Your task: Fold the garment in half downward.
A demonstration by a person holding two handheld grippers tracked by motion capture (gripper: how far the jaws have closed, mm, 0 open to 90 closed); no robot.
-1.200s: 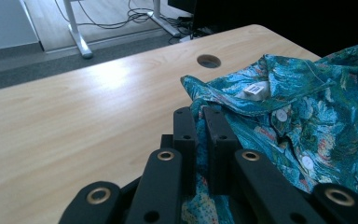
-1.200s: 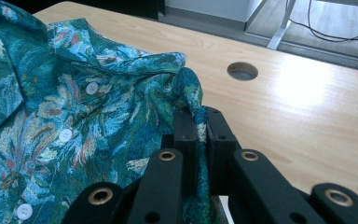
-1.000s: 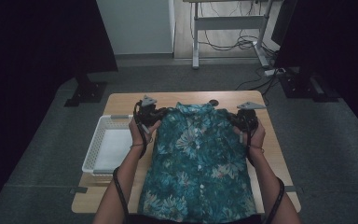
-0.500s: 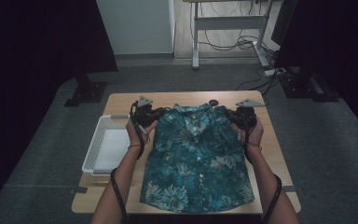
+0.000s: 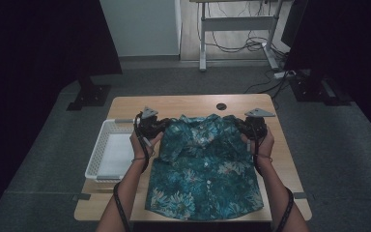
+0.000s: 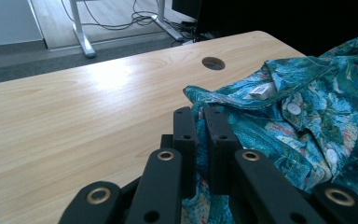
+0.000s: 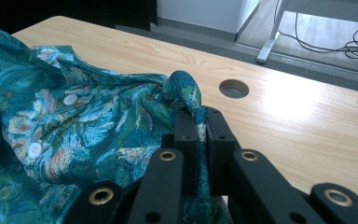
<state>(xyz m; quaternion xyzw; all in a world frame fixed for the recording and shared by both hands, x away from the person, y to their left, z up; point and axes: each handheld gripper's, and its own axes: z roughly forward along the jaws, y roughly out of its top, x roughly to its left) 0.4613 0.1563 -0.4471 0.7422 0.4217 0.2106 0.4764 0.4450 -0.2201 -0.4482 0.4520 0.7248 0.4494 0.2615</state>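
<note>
Shirt (image 5: 204,169), teal with a leaf print, lay front-up on the wooden table (image 5: 183,104) in the high view, collar toward the far edge, hem close to the near edge. Held at each shoulder: left gripper (image 5: 160,126) clenched on the cloth at the left, right gripper (image 5: 240,126) clenched on it at the right. Bare wood beyond the collar, up to a round cable hole (image 5: 221,106); narrow strips of wood down both sides of the shirt. White basket (image 5: 110,155) along the table's left edge, just beside the left hand (image 5: 142,141). Grey floor around the table, a desk frame with cables (image 5: 236,46) well behind, dark panels on either side. Forearms cut off by the bottom border.

From the left gripper view: jaws nearly together, pinching a fold of shirt (image 6: 279,121) between them. Collar with white label and two white buttons to the right. Open wood (image 6: 74,121) to the left and ahead, cable hole (image 6: 213,63) near the far edge. Cloth under the jaws mostly hidden by the black fingers (image 6: 185,140).

From the right gripper view: jaws shut on a bunched twist of shirt (image 7: 98,116), a knob of cloth rising above them. Two buttons at left. Bare table (image 7: 307,121) to the right, cable hole (image 7: 234,88) just ahead. Shirt's lower part cut off at left.
</note>
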